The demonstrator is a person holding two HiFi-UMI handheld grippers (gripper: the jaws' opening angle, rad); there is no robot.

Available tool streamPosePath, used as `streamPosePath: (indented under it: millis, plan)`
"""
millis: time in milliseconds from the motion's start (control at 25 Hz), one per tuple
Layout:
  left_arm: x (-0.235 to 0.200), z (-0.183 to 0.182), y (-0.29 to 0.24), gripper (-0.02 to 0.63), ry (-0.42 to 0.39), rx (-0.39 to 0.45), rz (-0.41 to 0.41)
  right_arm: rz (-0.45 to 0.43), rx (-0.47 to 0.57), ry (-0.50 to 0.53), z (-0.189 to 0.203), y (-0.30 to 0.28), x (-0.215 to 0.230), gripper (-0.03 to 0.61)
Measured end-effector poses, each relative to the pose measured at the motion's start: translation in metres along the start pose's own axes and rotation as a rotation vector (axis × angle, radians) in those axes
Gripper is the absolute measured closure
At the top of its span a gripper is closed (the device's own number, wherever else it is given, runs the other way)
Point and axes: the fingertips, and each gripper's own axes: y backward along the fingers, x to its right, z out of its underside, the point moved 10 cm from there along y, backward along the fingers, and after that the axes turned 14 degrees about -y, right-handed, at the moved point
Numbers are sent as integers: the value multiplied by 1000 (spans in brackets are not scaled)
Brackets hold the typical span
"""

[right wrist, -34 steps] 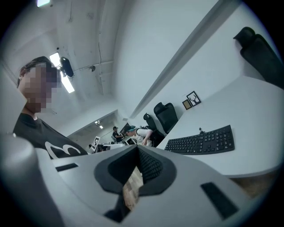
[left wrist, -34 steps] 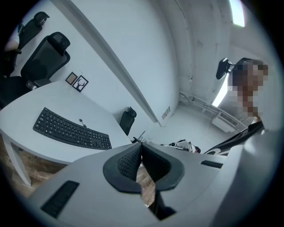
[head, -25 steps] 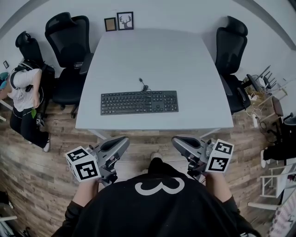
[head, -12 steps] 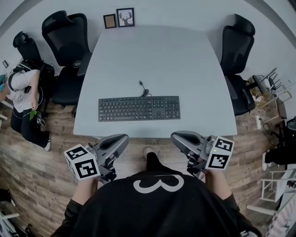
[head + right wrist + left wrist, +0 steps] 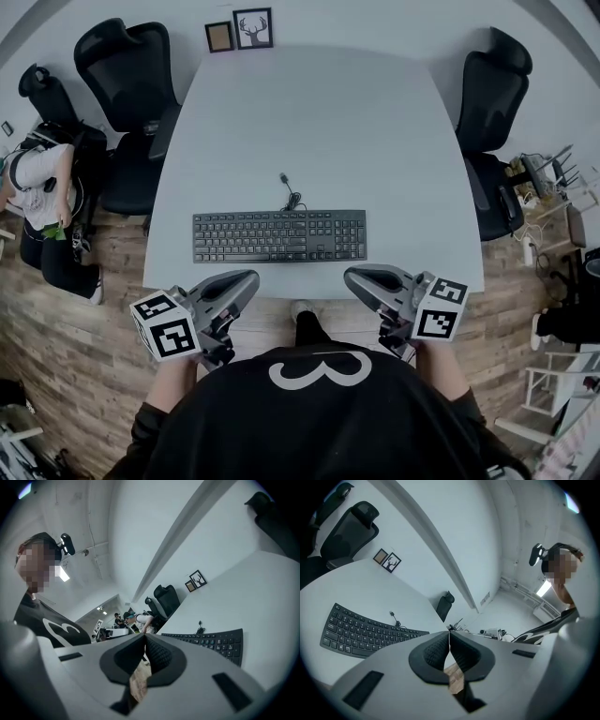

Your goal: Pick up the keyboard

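Observation:
A black keyboard [image 5: 279, 236] lies flat near the front edge of the white table [image 5: 309, 122], its cable coiled just behind it. My left gripper [image 5: 246, 279] hovers at the table's front edge, below the keyboard's left half, jaws shut and empty. My right gripper [image 5: 354, 277] mirrors it below the keyboard's right half, also shut with nothing between the pads. In the left gripper view the keyboard [image 5: 365, 632] sits left of the closed tips [image 5: 449, 631]. The right gripper view shows the keyboard [image 5: 211, 643] to the right of the closed tips [image 5: 144, 634].
Black office chairs stand at the table's far left [image 5: 131, 84] and far right [image 5: 492, 89]. Two small picture frames [image 5: 239, 33] lean against the wall behind the table. A seated person [image 5: 37, 187] is at the left; cluttered racks [image 5: 553, 187] are on the right.
Both grippers and the head have come forward toward the table; the keyboard now lies lower in the view, closer to the two shut grippers. The keyboard itself has not moved on the table.

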Motion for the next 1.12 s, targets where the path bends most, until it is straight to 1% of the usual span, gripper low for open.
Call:
streamPosePath:
  millis: [120,200,280,400,440,560,680,760,840,920,1000,1120]
  plan:
    - [-10,5,-8,600,20,-26,-8,-17,-3,-57,-2,-4,14,568]
    - [-17,7,-12,600,35,-33,-12,-18,-19,-66,-3,-8,21,568]
    - [-24,9,-15,600,41,-31,-8,-1,-40,-58,-3,-10,28,568]
    - [-34,12,-18,598,50,-22,20,50,-83,-45,-2,-13,42,568]
    - [-37,14,-19,598,54,-24,16,67,-105,-48,-1,-14,47,566]
    - [-51,18,-17,598,73,-32,-31,116,-167,-70,3,-16,64,562]
    - [-67,22,-12,598,93,-40,-91,161,-194,-73,6,-15,79,554]
    - [-77,23,-8,594,83,-56,-135,179,-207,-87,5,-13,87,530]
    - [-86,23,-4,557,80,-67,-169,193,-217,-100,2,-11,95,501]
    - [-96,23,0,492,94,-69,-198,206,-219,-106,-3,-11,103,485]
    - [-108,23,4,460,97,-83,-236,219,-215,-110,-8,-11,110,470]
    - [-125,26,8,398,65,-151,-303,251,-213,-110,-15,-11,122,442]
